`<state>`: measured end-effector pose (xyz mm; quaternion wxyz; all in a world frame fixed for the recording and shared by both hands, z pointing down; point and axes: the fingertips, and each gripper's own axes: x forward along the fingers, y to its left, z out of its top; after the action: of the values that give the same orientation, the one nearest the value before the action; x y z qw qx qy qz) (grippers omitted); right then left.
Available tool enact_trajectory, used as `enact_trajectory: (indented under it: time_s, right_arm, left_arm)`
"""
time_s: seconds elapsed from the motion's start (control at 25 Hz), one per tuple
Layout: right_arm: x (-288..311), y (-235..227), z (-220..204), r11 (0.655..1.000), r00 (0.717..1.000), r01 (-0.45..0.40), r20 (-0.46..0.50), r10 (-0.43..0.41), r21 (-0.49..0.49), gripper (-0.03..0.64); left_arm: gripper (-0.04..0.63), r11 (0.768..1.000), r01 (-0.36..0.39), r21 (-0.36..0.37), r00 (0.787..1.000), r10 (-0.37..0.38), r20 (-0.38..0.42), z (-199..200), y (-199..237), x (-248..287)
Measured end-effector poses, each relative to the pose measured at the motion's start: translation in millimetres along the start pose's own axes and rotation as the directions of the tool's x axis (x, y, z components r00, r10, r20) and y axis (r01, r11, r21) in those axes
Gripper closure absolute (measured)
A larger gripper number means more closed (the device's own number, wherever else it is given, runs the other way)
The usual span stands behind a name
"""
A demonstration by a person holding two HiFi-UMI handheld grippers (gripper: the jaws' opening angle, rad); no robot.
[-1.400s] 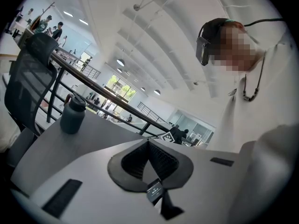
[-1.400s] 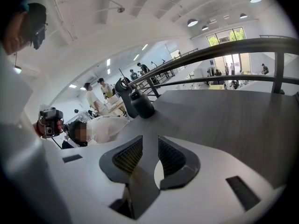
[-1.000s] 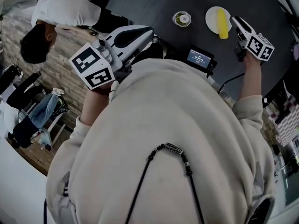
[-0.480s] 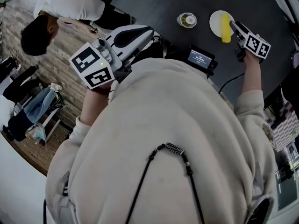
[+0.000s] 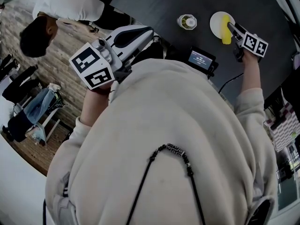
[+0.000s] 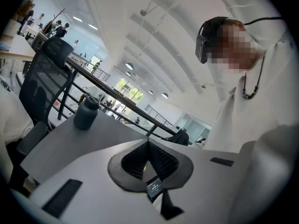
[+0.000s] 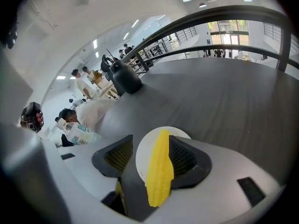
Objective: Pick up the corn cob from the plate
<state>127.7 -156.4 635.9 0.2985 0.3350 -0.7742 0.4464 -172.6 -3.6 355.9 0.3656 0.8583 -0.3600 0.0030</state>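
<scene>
A yellow corn cob [image 5: 226,29] lies across a small white plate [image 5: 216,18] on the dark table, at the top right of the head view. My right gripper [image 5: 231,27] reaches down over it. In the right gripper view the corn cob [image 7: 160,167] lies lengthways between the two black pads [image 7: 117,156] above the plate [image 7: 142,157]. Those jaws have just been opening and stand open, with a clear gap at the left pad. My left gripper [image 5: 140,34] is held up at chest height, away from the plate, with its pads [image 6: 161,158] meeting at the tips and nothing in them.
A small round jar [image 5: 186,21] stands left of the plate. A little device with a lit screen [image 5: 200,58] sits nearer my body. A dark bottle [image 7: 122,76] stands at the table's far side. Another person [image 5: 51,13] sits beside the table with a water bottle [image 7: 79,133].
My right gripper has come down and in toward the plate, and its jaws now straddle the corn cob. The left gripper has stayed where it was.
</scene>
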Motion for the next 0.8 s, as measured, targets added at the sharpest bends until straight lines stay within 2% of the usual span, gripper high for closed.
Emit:
enact_trajectory:
  time_s: [0.32, 0.6, 0.8]
  right_arm:
    - [10.5, -14.1, -12.2, 0.999, 0.998, 0.031, -0.054, -0.031, 0.009, 0.347]
    - [30.2, -31.1, -39.0, 0.997, 0.984, 0.078, -0.159, -0.080, -0.019, 0.308]
    - [41.0, -20.6, -46.5, 0.999, 0.978, 0.049, -0.201, -0.051, -0.018, 0.305]
  left_arm:
    - [0.591, 1.000, -0.018, -0.002, 1.000, 0.018, -0.006, 2.1, 3.6, -3.3]
    - [0.591, 0.999, -0.030, -0.011, 0.999, 0.030, -0.010, 0.6, 6.1, -3.8]
    - [0.591, 0.999, -0.045, -0.015, 0.999, 0.045, -0.007, 0.4, 5.2, -9.7]
